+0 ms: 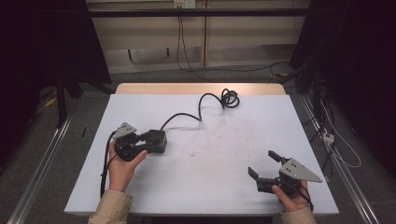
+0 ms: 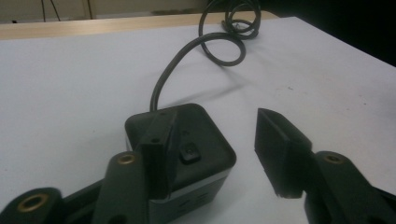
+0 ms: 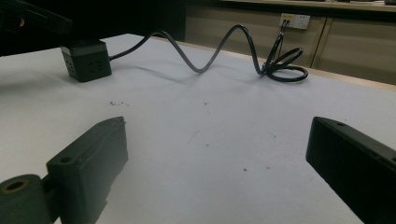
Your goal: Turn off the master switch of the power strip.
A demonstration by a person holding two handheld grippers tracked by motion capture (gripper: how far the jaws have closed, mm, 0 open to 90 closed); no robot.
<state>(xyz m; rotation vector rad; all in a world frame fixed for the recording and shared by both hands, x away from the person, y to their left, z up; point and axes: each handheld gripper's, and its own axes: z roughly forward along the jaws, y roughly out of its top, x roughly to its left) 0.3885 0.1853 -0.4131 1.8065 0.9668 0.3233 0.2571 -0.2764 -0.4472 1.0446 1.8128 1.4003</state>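
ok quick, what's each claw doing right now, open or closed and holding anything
Left claw: open, one jaw lying against the black power cube, the other clear of it; not clamped.
Right claw: open, holding nothing.

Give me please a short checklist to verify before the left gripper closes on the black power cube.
1. Left gripper open: ok.
2. Power cube between its jaws: not ok, one jaw lies over the cube's top, the other stands off to the side.
3. Cube flat on the table: ok.
4. Cord slack, with a loose coil at the far edge: ok.
5. Right gripper open and well away from the cube: ok.
6. Cord plugged into anything: cannot tell.
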